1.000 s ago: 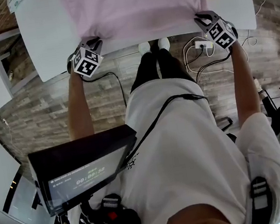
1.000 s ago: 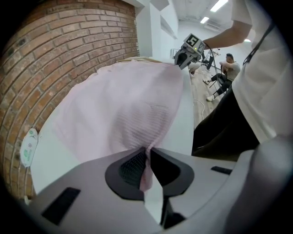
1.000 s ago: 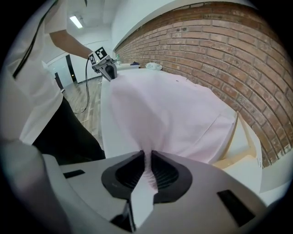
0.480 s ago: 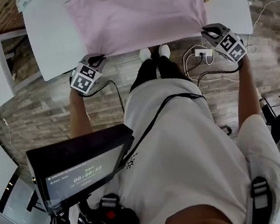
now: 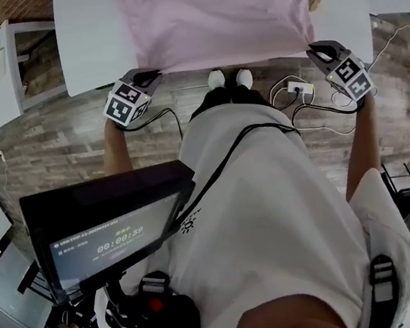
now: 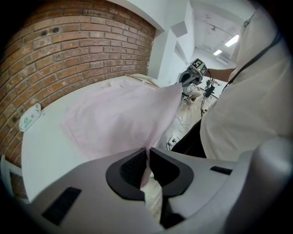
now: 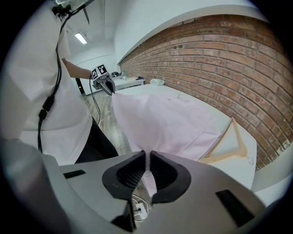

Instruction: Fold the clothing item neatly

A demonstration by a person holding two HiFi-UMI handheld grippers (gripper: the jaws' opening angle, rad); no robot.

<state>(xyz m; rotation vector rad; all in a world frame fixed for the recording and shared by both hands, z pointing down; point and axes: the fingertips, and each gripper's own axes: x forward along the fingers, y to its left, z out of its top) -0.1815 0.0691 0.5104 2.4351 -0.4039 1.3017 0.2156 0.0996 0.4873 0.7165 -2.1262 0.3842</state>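
Fabric (image 5: 217, 12), pale pink, lies spread on table (image 5: 91, 39), corners clamped by left tongs (image 5: 147, 75) and just-tightened right tongs (image 5: 319, 47).

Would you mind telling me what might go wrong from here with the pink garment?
1. Each gripper pinches only a thin corner of the pink garment. The left gripper is shut on it, and the right gripper has just been closing its jaws on the cloth between them. A corner might slip out during the fold.
2. The wooden hanger lies on the table by the garment's right edge, so the cloth could snag or drag it.
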